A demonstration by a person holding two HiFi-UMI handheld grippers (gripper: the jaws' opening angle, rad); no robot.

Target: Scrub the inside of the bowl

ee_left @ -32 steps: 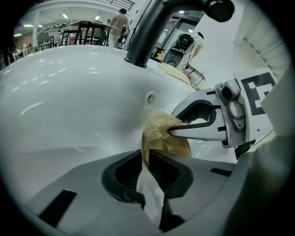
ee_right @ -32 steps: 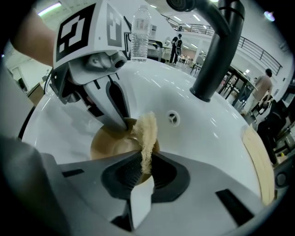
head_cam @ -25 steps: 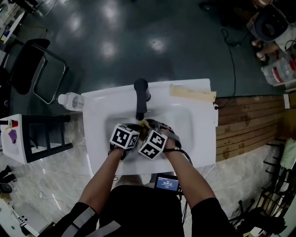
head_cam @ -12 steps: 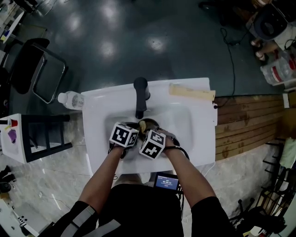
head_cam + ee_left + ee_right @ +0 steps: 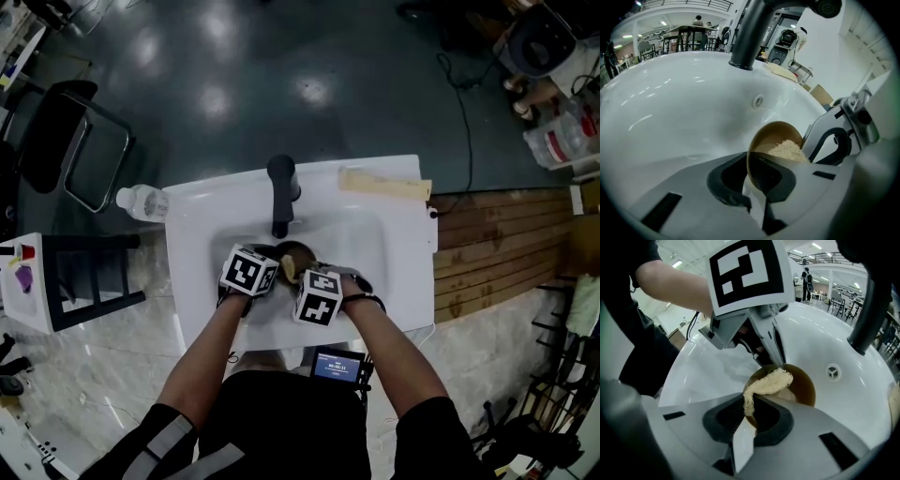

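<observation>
Since the bowl [image 5: 776, 140] needs bracing on its side in the sink [image 5: 670, 103], at the left gripper view's lower centre, the left gripper [image 5: 757, 180] is closing its jaws on the rim. The right gripper [image 5: 747, 423], narrow, pinches a fibrous scrub pad [image 5: 766, 384] reaching inside.

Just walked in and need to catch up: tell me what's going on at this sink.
A person works over a white sink under a black faucet with two handheld grippers. The left gripper is closing its jaws on the rim of a tilted brown bowl. The right gripper grips a pale scrubber pad that reaches into the bowl.
</observation>
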